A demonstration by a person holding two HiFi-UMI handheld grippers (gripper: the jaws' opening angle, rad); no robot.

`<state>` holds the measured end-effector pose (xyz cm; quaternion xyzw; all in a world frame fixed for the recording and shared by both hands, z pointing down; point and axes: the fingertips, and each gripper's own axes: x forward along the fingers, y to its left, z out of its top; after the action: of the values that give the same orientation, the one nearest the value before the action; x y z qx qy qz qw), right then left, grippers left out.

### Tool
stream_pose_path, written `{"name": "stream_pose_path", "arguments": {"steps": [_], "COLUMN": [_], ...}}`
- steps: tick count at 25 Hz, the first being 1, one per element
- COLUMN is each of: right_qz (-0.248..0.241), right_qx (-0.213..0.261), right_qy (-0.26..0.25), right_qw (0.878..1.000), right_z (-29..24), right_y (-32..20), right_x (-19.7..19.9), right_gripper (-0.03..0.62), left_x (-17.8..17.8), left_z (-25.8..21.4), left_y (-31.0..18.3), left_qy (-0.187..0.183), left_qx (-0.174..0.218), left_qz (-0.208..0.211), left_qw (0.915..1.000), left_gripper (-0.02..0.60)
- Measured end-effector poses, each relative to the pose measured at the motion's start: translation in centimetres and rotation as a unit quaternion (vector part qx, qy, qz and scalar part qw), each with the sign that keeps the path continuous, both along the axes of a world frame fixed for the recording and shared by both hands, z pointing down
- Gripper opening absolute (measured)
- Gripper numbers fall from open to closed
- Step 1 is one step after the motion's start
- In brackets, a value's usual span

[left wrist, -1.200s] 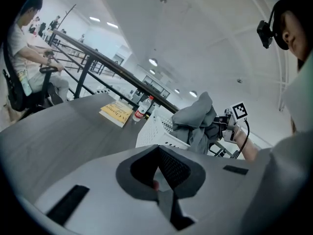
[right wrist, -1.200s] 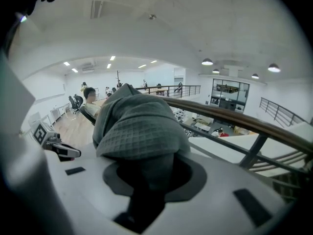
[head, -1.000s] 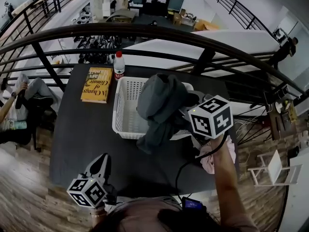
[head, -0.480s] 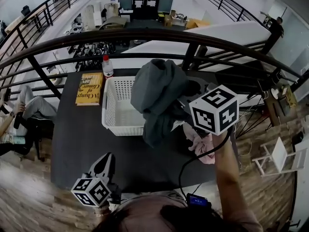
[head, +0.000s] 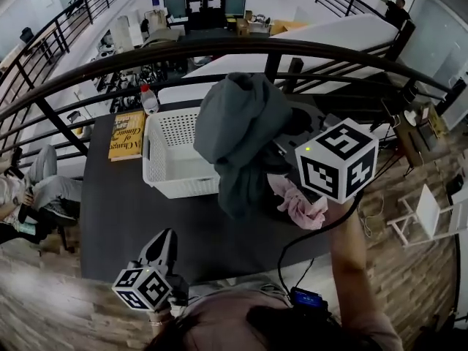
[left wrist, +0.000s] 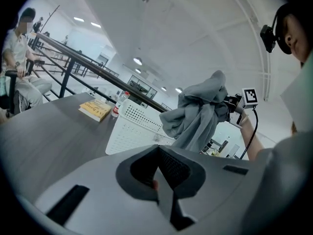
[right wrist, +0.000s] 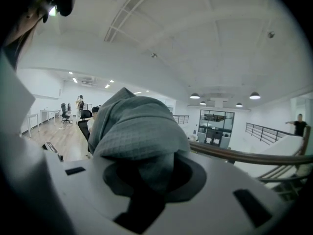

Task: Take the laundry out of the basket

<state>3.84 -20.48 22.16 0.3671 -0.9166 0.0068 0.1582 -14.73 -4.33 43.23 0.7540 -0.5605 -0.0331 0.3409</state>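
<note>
A grey garment hangs in the air over the right end of the white perforated basket, its lower end dangling down in front of the basket's near right corner. My right gripper is shut on its upper part, and the bunched cloth fills the jaws in the right gripper view. The left gripper view shows the same garment well above the basket. My left gripper stays low at the table's near edge, jaws together and empty. A pink cloth lies on the table right of the basket.
A yellow book and a red-capped bottle lie left of the basket on the dark table. A black railing runs behind the table. A person sits at the far left. A cable hangs from the right gripper.
The right gripper has risen and carried the grey garment higher, so more of it hangs free of the basket. The left gripper has shifted a little along the table's near edge.
</note>
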Motion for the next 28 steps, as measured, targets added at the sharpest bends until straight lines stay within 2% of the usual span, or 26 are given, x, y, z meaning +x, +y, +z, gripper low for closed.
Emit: {"name": "stream_pose_path", "arguments": {"steps": [9,16,22,28], "right_qz": [0.024,0.055,0.070,0.078], "right_qx": [0.030,0.025,-0.034,-0.093], "right_qy": [-0.013,0.005,0.034,0.029], "right_qw": [0.999,0.998,0.996,0.992], "right_z": [-2.4,-0.7,5.3,11.2], "right_y": [5.0,7.7,8.4,9.1], "right_x": [2.8,5.8,7.5,8.6], "right_gripper": [0.109,0.100,0.092,0.092], "left_x": [2.2,4.4,6.7,8.2], "left_z": [0.2,0.9,1.4,2.0], "left_y": [1.6,2.3,2.2,2.0], "left_qy": [0.002,0.003,0.003,-0.001], "left_qx": [0.006,0.004,0.001,-0.001], "left_qz": [0.040,0.069,0.094,0.110], "left_qw": [0.9992,0.9976,0.9956,0.9940], "left_gripper": [-0.003,-0.003,-0.003,-0.003]}}
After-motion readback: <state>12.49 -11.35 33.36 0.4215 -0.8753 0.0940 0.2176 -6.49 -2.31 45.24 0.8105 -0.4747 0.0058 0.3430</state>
